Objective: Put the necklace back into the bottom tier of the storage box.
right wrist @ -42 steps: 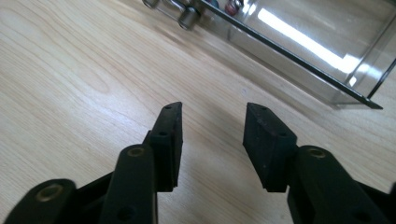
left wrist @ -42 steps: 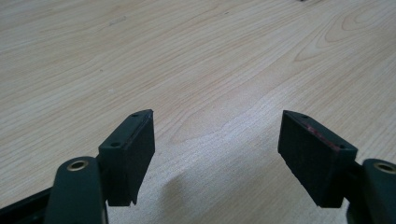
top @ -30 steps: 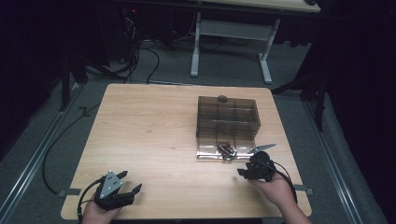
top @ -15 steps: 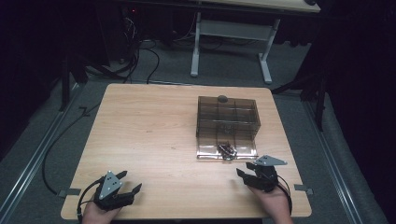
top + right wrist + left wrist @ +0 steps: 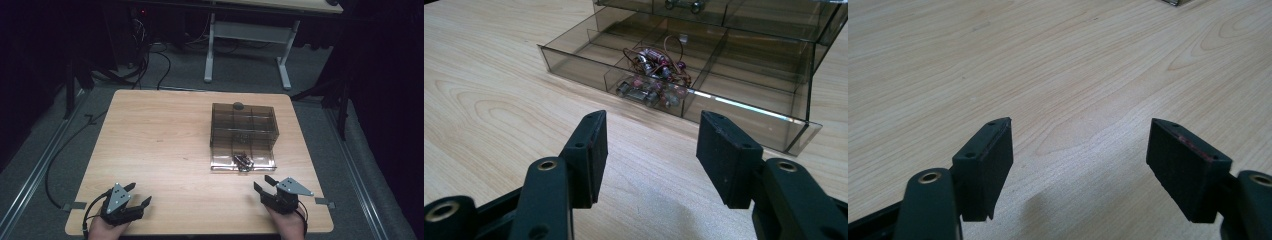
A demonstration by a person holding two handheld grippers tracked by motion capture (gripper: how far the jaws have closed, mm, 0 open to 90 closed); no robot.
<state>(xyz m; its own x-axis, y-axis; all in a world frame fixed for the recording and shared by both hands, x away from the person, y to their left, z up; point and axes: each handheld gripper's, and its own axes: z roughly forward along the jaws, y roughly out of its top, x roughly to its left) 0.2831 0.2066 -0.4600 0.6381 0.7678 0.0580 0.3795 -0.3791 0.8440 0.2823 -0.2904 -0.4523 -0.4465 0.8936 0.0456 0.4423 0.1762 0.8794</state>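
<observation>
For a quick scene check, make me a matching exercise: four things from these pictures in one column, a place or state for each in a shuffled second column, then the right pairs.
Things
1. left gripper
2. right gripper
3. small wired parts
4. smoky plastic drawer box

Places or states
A. lying in a compartment of the pulled-out drawer
B. open, just in front of the drawer
C. standing on the right half of the table
D. open, at the table's near left corner over bare wood

Pairs: 1-D, 2-B, 3-A, 4-C
</observation>
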